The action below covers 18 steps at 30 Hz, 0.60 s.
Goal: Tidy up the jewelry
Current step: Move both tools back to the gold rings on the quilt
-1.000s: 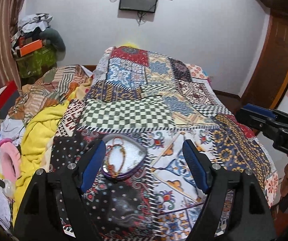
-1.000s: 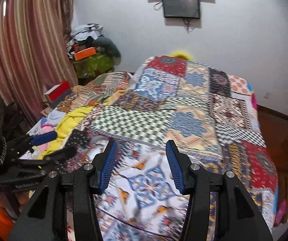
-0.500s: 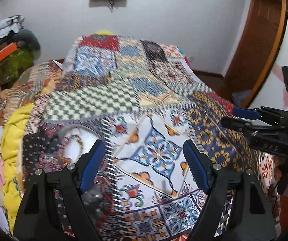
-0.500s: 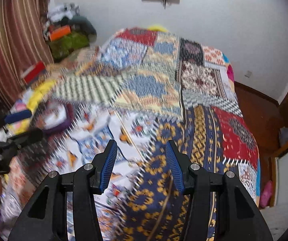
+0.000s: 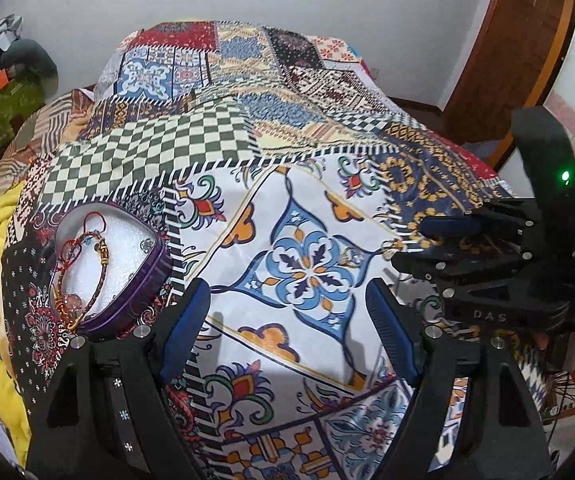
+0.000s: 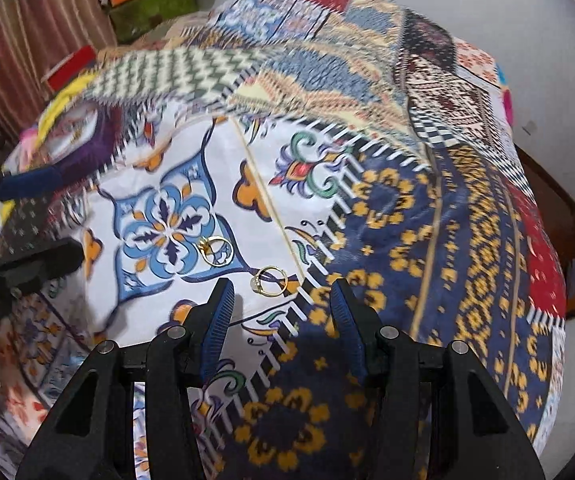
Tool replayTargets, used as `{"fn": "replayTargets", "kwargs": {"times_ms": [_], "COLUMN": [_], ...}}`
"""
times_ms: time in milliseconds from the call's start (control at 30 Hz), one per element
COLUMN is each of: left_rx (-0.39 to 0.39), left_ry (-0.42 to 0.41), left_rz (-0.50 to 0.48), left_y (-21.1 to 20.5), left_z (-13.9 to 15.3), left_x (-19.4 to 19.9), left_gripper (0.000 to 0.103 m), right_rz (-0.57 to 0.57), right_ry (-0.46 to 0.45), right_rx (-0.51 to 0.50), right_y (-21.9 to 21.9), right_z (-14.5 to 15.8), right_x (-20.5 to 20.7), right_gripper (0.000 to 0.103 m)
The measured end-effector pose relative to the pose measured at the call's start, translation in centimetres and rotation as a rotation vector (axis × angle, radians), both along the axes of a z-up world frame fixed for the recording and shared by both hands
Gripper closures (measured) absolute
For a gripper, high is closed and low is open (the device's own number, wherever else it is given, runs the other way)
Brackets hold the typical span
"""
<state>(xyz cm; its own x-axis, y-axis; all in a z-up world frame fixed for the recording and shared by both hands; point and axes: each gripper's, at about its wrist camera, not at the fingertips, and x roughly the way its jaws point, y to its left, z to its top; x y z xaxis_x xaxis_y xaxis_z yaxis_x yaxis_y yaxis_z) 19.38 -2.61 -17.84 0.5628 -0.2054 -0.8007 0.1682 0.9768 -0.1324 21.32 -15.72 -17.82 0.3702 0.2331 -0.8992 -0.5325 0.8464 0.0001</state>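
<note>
Two gold rings on the bed's patchwork cover: one ring [image 6: 216, 251] on the blue flower tile, the other ring [image 6: 272, 280] just beside it, nearer the navy patch. Right claw [image 6: 283, 316] spread wide and empty, hovering just short of the nearer ring. Left claw [image 5: 287, 330] likewise wide open, holding nothing. Purple-rimmed jewelry tin [image 5: 148, 280] toward the bed's left edge, holding a red cord bracelet [image 5: 87, 246] and a braided bracelet [image 5: 97, 284].

Gold rings [image 6: 273, 280] (patchwork bedspread [image 6: 407, 200]).
</note>
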Motion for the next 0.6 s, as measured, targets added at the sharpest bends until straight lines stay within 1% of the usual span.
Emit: {"fn": "replayTargets", "kwargs": {"times_ms": [100,200,267,300,333,533,567,600], "left_rx": [0.017,0.019,0.016,0.016,0.015,-0.017,-0.016,-0.014], "left_ry": [0.004,0.003,0.0,-0.002,-0.002,0.002,0.006,0.015], "left_rz": [0.009,0.013,0.014,0.014,0.011,-0.024,-0.03,-0.039], "left_y": [0.3,0.5,0.6,0.5,0.5,-0.7,-1.1,-1.6], "left_z": [-0.6,-0.9,-0.9,-0.9,-0.9,-1.0,-1.1,-1.4], "left_x": [0.3,0.5,0.6,0.5,0.5,1.2,1.5,1.7], "left_gripper": [0.024,0.024,0.024,0.024,0.024,0.024,0.027,0.033], "right_rz": [0.033,0.047,0.041,0.036,0.03,0.015,0.009,0.002], "right_ry": [-0.003,-0.007,0.001,0.002,0.001,-0.009,-0.01,-0.015], "right_rx": [-0.039,-0.049,-0.034,-0.03,-0.025,-0.001,0.007,0.014], "right_y": [0.8,1.4,1.4,1.4,1.2,0.7,0.5,0.4], "right_z": [-0.7,-0.9,-0.9,-1.0,-1.1,-0.9,-0.8,-0.6], "right_x": [-0.1,-0.3,-0.2,-0.2,-0.1,-0.1,0.1,0.1], "right_gripper": [0.057,0.062,0.072,0.076,0.083,0.084,0.084,0.084]}}
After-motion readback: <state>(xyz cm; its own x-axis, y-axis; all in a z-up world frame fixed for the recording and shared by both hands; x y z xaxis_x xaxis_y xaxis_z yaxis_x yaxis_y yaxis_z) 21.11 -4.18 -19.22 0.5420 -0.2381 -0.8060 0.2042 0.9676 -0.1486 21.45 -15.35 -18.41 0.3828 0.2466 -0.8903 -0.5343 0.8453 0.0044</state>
